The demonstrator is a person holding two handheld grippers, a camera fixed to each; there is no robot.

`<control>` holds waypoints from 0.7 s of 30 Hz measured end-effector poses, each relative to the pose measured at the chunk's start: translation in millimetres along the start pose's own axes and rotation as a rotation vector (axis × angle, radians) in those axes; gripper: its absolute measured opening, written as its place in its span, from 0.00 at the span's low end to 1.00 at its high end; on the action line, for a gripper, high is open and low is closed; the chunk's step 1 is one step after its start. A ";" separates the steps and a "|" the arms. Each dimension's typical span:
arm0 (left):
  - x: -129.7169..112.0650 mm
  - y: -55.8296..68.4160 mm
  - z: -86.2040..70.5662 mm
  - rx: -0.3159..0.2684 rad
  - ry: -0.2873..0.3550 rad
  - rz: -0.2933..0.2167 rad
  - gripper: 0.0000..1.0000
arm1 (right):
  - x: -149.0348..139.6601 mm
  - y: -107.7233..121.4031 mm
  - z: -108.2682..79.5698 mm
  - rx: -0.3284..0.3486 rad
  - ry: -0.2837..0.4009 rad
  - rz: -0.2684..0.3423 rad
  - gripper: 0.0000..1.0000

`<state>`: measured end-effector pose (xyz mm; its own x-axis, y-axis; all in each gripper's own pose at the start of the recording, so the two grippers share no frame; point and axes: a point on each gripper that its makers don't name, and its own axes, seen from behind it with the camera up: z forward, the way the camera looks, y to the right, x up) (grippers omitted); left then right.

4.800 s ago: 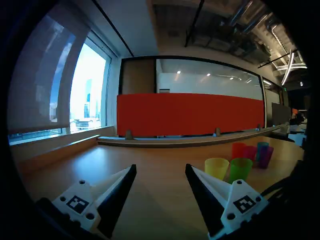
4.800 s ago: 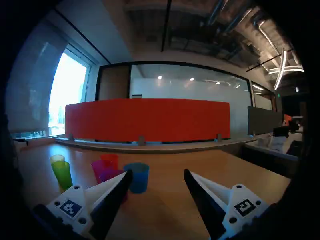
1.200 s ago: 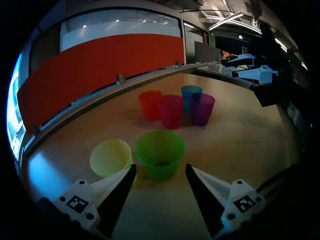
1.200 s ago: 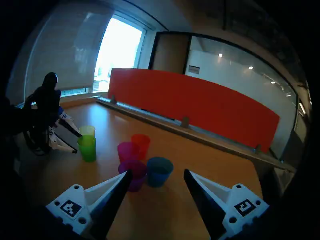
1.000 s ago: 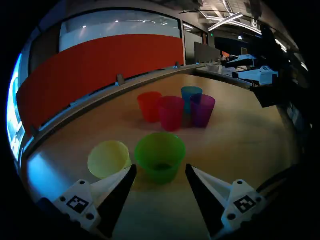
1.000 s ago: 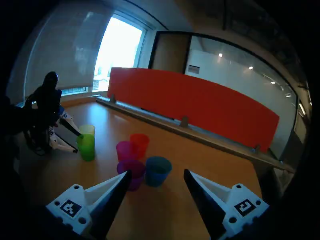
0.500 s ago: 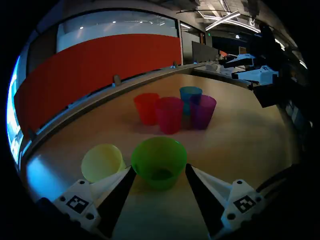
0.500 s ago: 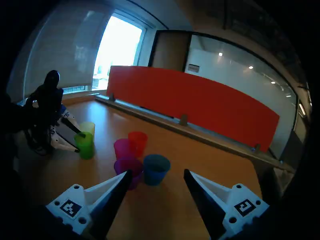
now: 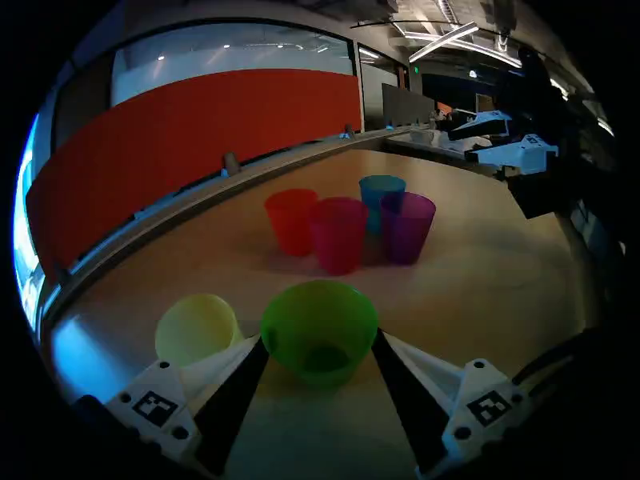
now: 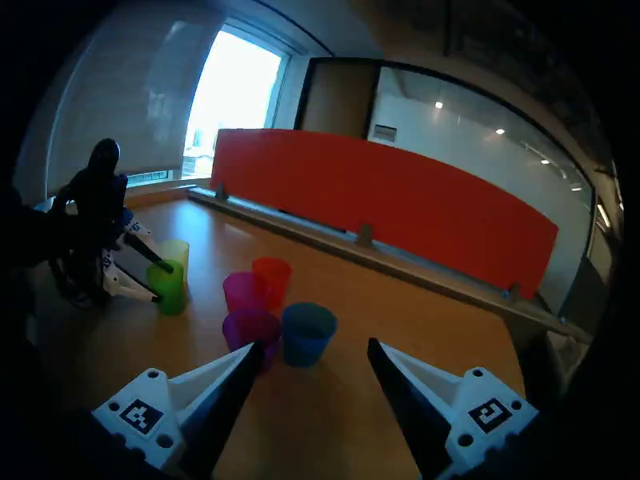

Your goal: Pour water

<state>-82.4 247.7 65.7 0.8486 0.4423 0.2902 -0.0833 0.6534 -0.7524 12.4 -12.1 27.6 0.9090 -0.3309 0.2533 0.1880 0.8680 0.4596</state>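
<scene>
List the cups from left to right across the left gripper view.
yellow cup → red cup → pink cup → blue cup → purple cup. The green cup is left out: it stands nearer, and its width overlaps the red and pink ones.

The green cup (image 9: 320, 332), yellow cup (image 9: 198, 328), red cup (image 9: 290, 220), pink cup (image 9: 338, 234), blue cup (image 9: 380, 194) and purple cup (image 9: 407, 226) sit on a light brown tabletop (image 9: 488, 276). The screen (image 9: 200, 132) at its far edge is red. The left gripper (image 9: 318, 340) has black fingers (image 9: 240, 388).
</scene>
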 end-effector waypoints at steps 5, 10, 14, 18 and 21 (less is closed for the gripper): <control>1.2 -0.5 2.6 0.001 0.000 0.000 0.91 | -1.4 1.5 0.2 -0.003 0.000 0.001 1.00; 2.3 -0.7 4.7 0.003 -0.002 0.008 0.91 | -1.7 2.3 0.3 -0.004 0.001 0.001 1.00; 3.0 0.0 5.8 0.001 -0.007 0.008 0.89 | -1.8 3.2 1.0 -0.005 0.002 0.000 1.00; 3.2 1.3 5.7 -0.010 -0.014 0.002 0.86 | -2.3 2.9 1.5 -0.005 0.002 0.001 1.00; 3.2 1.4 4.5 -0.013 -0.018 0.006 0.86 | -2.3 2.9 1.2 -0.006 0.003 0.001 1.00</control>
<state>-82.2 252.7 68.3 0.8387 0.4569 0.2963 -0.0810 0.6427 -0.7618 10.3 -9.2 29.4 0.9103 -0.3292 0.2509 0.1895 0.8705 0.4542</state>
